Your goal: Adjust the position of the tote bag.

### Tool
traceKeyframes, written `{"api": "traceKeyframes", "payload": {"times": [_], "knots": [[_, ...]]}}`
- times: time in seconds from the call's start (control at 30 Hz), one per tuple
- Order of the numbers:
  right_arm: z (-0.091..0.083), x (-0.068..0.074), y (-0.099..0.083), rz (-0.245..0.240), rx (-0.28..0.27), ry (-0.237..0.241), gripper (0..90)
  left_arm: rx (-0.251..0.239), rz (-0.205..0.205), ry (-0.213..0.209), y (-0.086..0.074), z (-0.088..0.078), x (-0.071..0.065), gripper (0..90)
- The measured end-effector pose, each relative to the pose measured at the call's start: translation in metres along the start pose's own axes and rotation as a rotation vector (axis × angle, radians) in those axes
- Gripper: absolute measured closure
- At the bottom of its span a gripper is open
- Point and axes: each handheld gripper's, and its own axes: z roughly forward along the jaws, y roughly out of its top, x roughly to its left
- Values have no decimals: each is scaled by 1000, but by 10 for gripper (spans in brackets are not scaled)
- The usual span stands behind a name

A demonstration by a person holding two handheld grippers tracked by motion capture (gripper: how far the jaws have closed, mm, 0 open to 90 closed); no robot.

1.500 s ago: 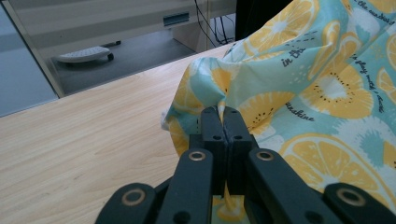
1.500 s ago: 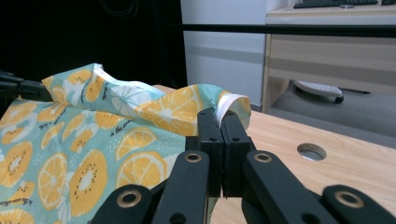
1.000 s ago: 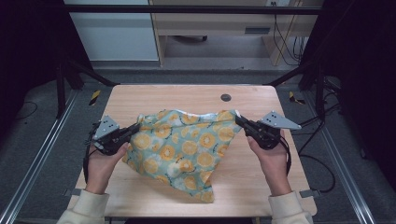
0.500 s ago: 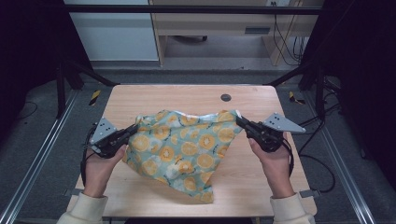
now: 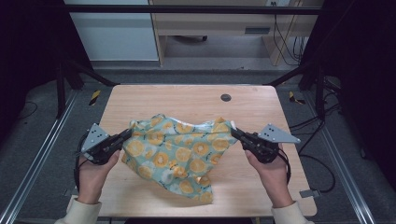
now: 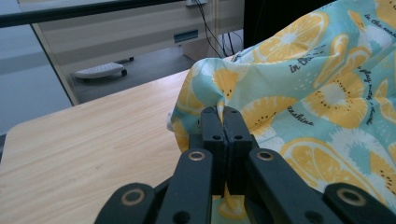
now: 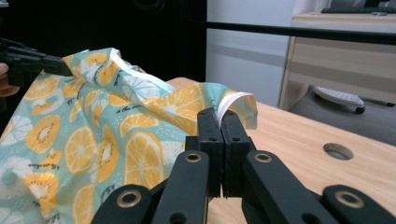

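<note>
The left tongs (image 5: 127, 135) are clamped on one edge of the cloth (image 5: 180, 151), and the right tongs (image 5: 235, 134) are clamped on the opposite edge; in both gripper views the jaws meet with fabric pinched between them. The cloth, teal with orange slices, is stretched between the two tongs above the desk (image 5: 154, 100), and its lower part sags down to the desk's near edge. The desk is pale wood with rounded corners. A round dark hole (image 5: 226, 97) sits in it beyond the cloth, toward the far edge. Metal rails (image 5: 35, 163) run along the floor on either side of the desk. Behind the desk stands a light cabinet (image 5: 210, 30) with cables (image 5: 285, 37) hanging beside it. Dark curtains close the room to both sides of the desk.
</note>
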Motion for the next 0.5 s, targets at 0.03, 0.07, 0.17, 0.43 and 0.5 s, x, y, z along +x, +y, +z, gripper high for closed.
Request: {"api": "traceKeyframes", "payload": {"times": [0.03,0.07,0.17,0.43,0.5], "knots": [[0,1,-2,2,6,5,896,0,-1,-2,-2,-1,0,898],[0,2,-4,0,9,7,896,2,-2,-2,-3,-2,0,898],[-1,4,-8,4,18,13,896,3,-1,-10,-6,-5,-1,897],[-11,9,-20,25,21,16,896,-5,-2,-37,-11,-10,-7,898],[-12,8,-22,27,22,15,896,-5,4,-39,-12,-11,-10,898]]}}
